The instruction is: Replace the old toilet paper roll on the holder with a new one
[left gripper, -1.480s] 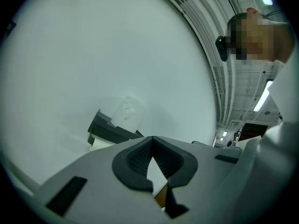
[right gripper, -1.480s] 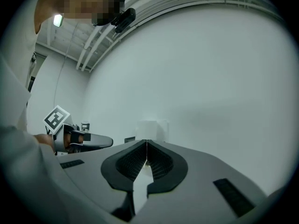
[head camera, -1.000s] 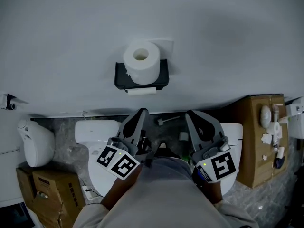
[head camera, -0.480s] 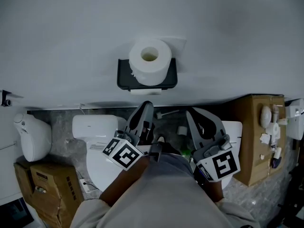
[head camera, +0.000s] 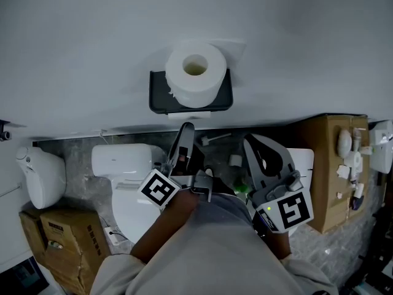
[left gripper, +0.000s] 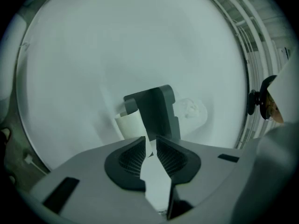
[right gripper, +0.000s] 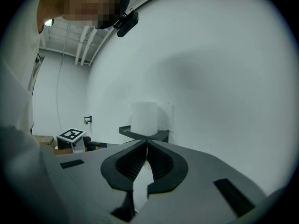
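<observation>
A black holder (head camera: 191,98) hangs on the white wall. A full white roll (head camera: 195,72) stands upright on its top shelf. Under the shelf a thin, nearly bare old roll (head camera: 189,114) sits on the bar. My left gripper (head camera: 186,131) is just below the holder, rolled onto its side, its jaws opening by a narrow gap with nothing between them. In the left gripper view (left gripper: 150,139) the holder (left gripper: 156,111) looks tipped sideways, with the old roll (left gripper: 128,125) beside it. My right gripper (head camera: 250,141) is shut and empty, lower right of the holder, and points at the full roll (right gripper: 144,118).
A white toilet (head camera: 132,183) stands below the left gripper. Cardboard boxes (head camera: 55,238) and a white fixture (head camera: 43,180) are at the left. A brown box (head camera: 328,165) with small white items on top stands at the right. The floor is grey stone.
My left gripper has rolled onto its side and sunk a little below the holder, and its jaws have parted slightly. The right gripper has barely shifted.
</observation>
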Demonstrator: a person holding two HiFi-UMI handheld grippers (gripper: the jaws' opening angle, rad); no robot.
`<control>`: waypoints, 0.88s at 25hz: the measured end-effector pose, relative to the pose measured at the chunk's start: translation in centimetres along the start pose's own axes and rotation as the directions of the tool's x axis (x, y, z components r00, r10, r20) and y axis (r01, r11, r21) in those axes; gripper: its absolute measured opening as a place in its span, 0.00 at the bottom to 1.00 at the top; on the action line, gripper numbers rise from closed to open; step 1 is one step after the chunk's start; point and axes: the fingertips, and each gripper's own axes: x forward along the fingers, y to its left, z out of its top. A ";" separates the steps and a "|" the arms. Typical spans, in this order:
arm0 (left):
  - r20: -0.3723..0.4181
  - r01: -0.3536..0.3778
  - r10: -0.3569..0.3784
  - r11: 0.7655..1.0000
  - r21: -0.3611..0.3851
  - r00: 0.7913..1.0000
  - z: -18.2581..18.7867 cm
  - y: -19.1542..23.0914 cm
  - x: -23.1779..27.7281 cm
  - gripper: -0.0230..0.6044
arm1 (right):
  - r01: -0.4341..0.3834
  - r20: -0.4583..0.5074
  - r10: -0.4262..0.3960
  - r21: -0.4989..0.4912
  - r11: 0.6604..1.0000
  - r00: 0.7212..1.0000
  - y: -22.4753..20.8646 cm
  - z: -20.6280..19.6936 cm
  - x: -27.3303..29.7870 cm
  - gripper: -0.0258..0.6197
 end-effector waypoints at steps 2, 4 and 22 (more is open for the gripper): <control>0.013 0.012 -0.011 0.999 -0.046 1.000 0.0 0.3 0.2 0.18 | 0.016 -0.008 -0.015 0.004 1.000 1.000 -0.3 -0.2 -0.1 0.07; 0.021 0.011 -0.010 0.997 -0.074 1.000 0.0 0.8 0.4 0.24 | 0.026 -0.015 -0.026 0.007 1.000 1.000 -0.5 -0.4 -0.1 0.07; 0.039 0.033 -0.026 0.981 -0.192 0.999 0.6 2.8 2.9 0.41 | 0.036 -0.049 -0.035 0.026 0.999 0.998 -0.6 -1.3 0.7 0.07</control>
